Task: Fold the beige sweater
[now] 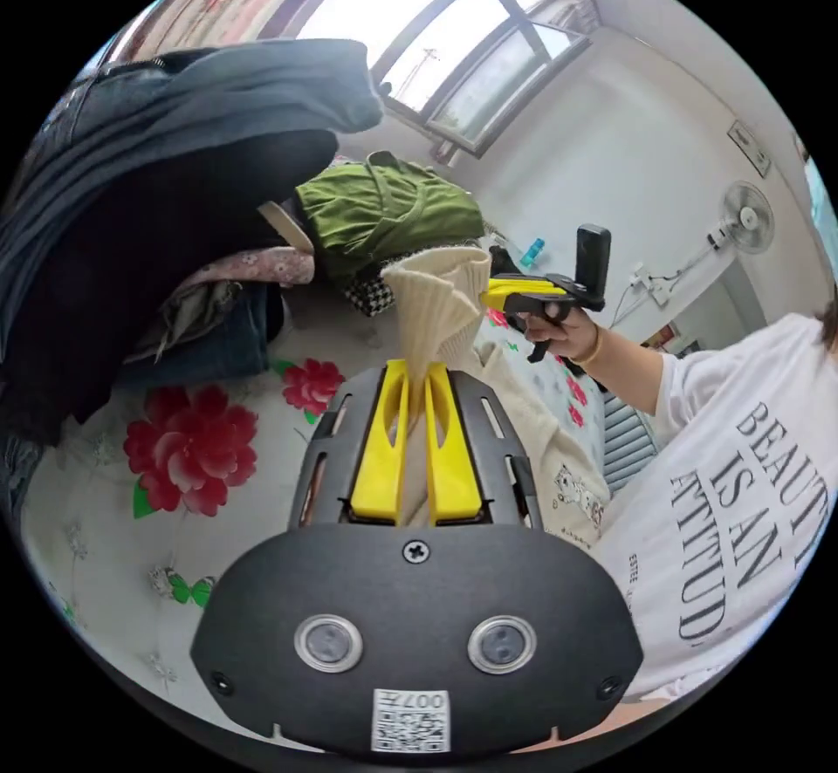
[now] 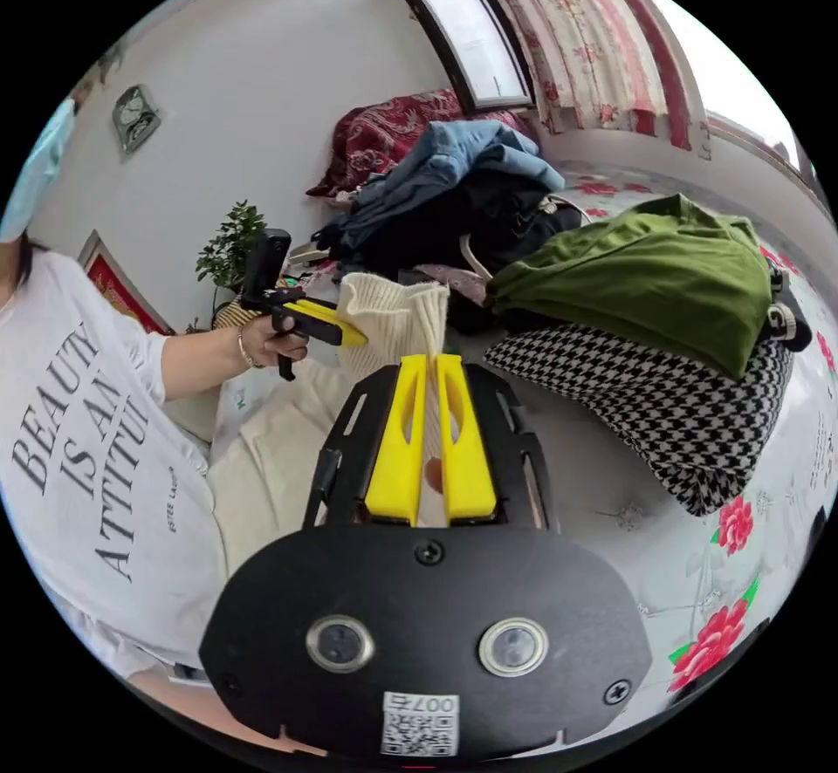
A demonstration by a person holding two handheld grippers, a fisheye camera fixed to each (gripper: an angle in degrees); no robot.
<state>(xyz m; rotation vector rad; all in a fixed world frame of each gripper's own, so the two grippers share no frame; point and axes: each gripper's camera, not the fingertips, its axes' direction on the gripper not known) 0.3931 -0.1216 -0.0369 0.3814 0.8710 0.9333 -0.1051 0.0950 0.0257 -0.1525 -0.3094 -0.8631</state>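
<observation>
Both pairs of yellow fingers [image 1: 417, 398] are clamped on the beige sweater's [image 1: 441, 302] ribbed hem, raised above the flowered bed [image 1: 175, 459]. We judge the lift is underway; next we spread it flat. Our right gripper [image 2: 425, 389] and left gripper [image 1: 417, 389] face each other, wrists level.

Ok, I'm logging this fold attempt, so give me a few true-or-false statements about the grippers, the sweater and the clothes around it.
1. Both jaws of the left gripper press on the beige sweater. True.
2. The right gripper hangs open, holding nothing. False: it is shut on the sweater's ribbed edge.
3. A green garment lies on a houndstooth garment. True.
4. The sweater lies folded flat. False: its ribbed edge is lifted between both grippers.
</observation>
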